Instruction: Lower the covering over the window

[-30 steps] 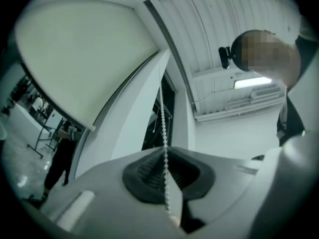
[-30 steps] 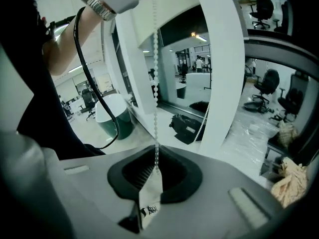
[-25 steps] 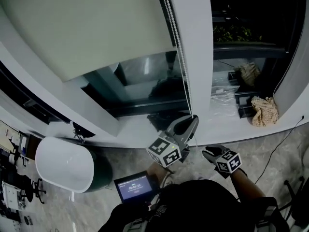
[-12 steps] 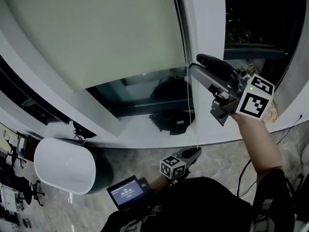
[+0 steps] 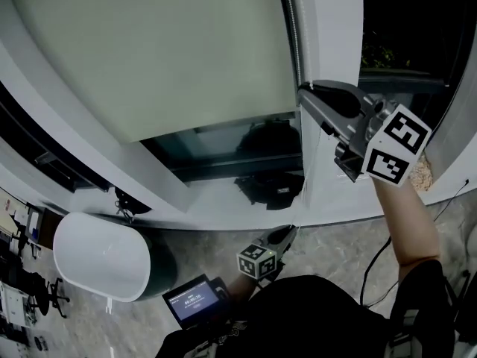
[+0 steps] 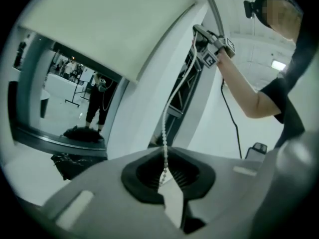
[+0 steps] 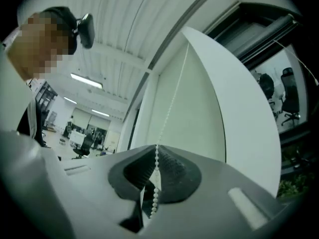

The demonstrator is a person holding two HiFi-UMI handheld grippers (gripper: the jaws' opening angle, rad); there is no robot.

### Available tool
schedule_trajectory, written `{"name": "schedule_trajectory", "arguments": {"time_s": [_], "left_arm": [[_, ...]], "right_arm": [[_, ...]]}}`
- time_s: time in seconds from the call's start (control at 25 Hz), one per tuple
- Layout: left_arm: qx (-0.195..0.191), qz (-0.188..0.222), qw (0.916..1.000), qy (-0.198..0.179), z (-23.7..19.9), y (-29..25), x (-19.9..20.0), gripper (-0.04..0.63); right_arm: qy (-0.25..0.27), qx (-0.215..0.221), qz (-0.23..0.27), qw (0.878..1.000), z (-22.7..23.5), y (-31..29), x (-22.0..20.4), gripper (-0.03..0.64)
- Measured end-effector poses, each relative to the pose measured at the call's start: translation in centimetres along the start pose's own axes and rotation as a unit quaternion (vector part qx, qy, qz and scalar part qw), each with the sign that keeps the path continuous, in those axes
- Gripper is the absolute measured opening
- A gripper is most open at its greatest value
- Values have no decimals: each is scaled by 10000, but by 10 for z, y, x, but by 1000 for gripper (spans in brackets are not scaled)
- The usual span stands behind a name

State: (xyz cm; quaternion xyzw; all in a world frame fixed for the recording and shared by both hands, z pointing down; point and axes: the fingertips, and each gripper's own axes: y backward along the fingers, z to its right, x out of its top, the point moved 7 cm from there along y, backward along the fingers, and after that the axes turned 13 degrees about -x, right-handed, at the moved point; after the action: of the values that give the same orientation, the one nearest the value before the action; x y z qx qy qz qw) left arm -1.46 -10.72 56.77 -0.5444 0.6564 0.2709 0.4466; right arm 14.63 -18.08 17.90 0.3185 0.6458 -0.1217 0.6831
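— Two grippers on one bead chain (image 5: pixel 295 43), is that how it reads?
— Yes. The right gripper (image 5: pixel 305 92) is held high beside the white window post (image 5: pixel 328 21), at about the level of the blind's lower edge. Its jaws have just closed. Its own view shows the beads pinched between the ribbed pads, with a few more beads trailing out on the near side.
— And the left gripper (image 5: pixel 287 232)?
— Low down, close to the person's body, above the grey floor (image 5: pixel 335 245). Its jaws are together too, clamped on the same chain, which runs from them up toward the right gripper.
— Where does the roller blind (image 5: pixel 149 51) stand?
— Partway down. The pale fabric covers the upper part of the window. Below its lower edge is a band of bare dark glass (image 5: pixel 223 144) that reflects the room.
— Is the chain taut or slack?
— In the left gripper view it rises in a slight curve between the two grippers. I cannot tell more than that.
— Anything else nearby?
— A white oval tub (image 5: pixel 97 256) stands on the floor at the left, and a small lit screen (image 5: pixel 192 298) shows just in front of the person.
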Motion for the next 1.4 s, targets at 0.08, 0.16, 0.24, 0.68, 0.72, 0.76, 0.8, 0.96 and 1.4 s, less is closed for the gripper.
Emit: {"name": "schedule_trajectory", "arguments": {"time_s": [0.08, 0.16, 0.24, 0.68, 0.72, 0.76, 0.8, 0.96, 1.4], "left_arm": [[418, 255, 9987, -117, -12, 15, 3, 19], [761, 523, 9949, -416, -20, 30, 19, 20], [1023, 743, 9889, -775, -25, 46, 42, 26], [256, 1752, 9686, -1747, 18, 36, 165, 48], [-140, 1791, 9683, -1736, 33, 24, 179, 58], [-507, 1842, 9661, -1735, 48, 12, 190, 74], [-785, 1911, 9626, -1754, 60, 1, 200, 97], [-1155, 2439, 9442, -1888, 86, -20, 236, 115], [-1377, 2831, 9329, -1749, 94, -29, 271, 14]], "right_arm": [[-35, -30, -447, 9990, -5, 12, -51, 11], [-314, -178, -828, 9959, -5, 28, -102, 11], [-473, -417, -1203, 9907, -5, 45, -150, 11], [-1100, -736, -3222, 9374, -71, 134, -349, 11], [-1181, -711, -3362, 9317, -79, 139, -361, 11], [-1270, -698, -3457, 9271, -85, 143, -370, 11], [-1362, -700, -3503, 9240, -91, 147, -377, 11], [-1435, -645, -3526, 9224, -101, 152, -377, 11], [-1222, -433, -3587, 9244, -117, 160, -369, 11]]}}
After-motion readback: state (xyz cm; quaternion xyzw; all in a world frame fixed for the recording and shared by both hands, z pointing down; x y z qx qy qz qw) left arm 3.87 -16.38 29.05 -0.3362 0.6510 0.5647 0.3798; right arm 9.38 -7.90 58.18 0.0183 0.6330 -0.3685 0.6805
